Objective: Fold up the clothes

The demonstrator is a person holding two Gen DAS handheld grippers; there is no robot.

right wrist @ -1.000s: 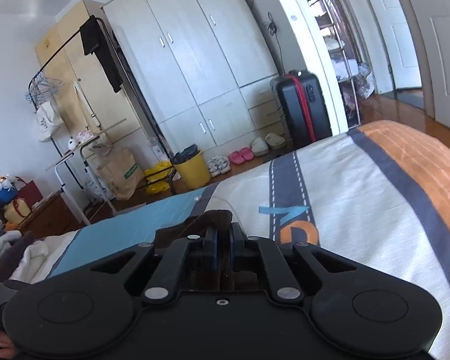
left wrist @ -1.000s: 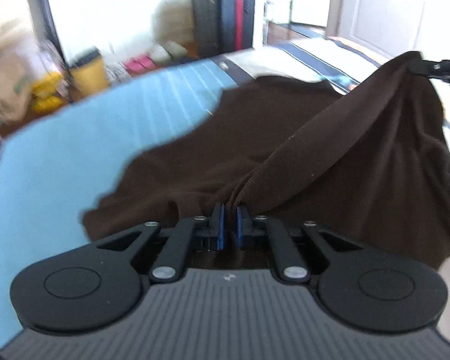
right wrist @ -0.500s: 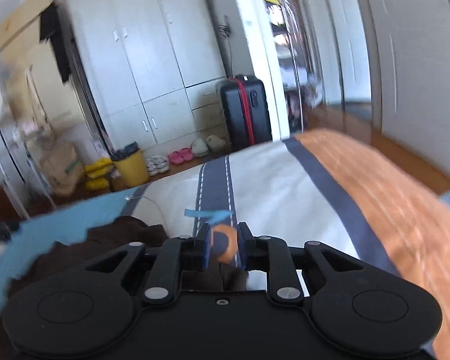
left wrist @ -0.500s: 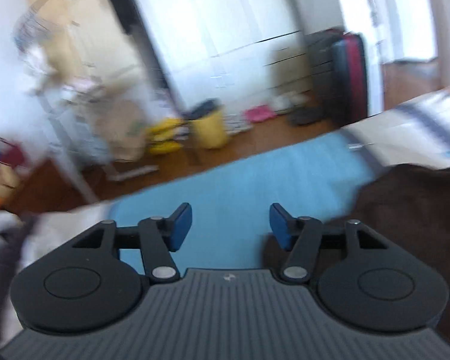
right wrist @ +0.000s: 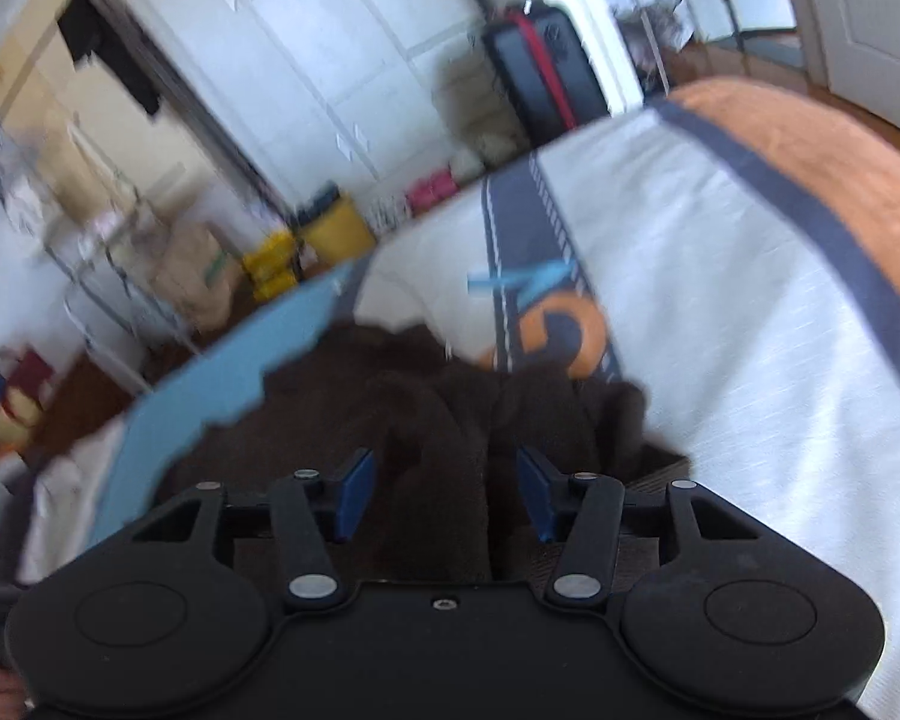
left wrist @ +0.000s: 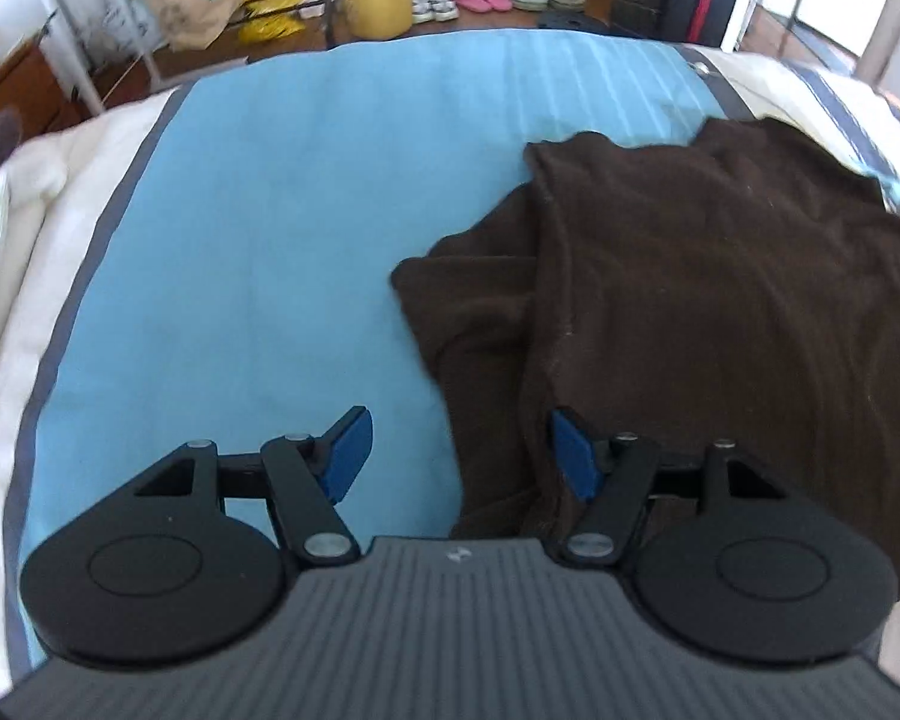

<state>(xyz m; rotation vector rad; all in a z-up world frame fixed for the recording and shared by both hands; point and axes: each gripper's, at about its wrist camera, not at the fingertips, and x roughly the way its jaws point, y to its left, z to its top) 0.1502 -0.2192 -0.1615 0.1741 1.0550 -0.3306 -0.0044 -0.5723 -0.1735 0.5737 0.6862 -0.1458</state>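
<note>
A bed covered by a bedspread (left wrist: 258, 252) with a wide light-blue band fills the left wrist view. A dark brown garment (left wrist: 690, 300) lies in a loose heap on the bedspread, on the right part of the blue band and over its border onto the white part. A second ago the garment was lifted, stretched taut between the two tools; now it rests slack on the bedspread.

The left gripper (left wrist: 459, 450) points down at the near left edge of the garment. Its blue pads, pinched on a fold of the cloth a second ago, now stand wide apart and grip nothing; the left pad is over bare blue bedspread, the right pad over the garment's edge.

In the blurred right wrist view, the garment (right wrist: 426, 420) lies bunched on the bedspread (right wrist: 720, 312), just below its orange and blue printed figure. The right gripper (right wrist: 444, 492) hovers over this bunch with its jaws opening; a ridge of cloth lies in the gap, but the pads do not press it, whereas a second ago they were closed tight.
</note>
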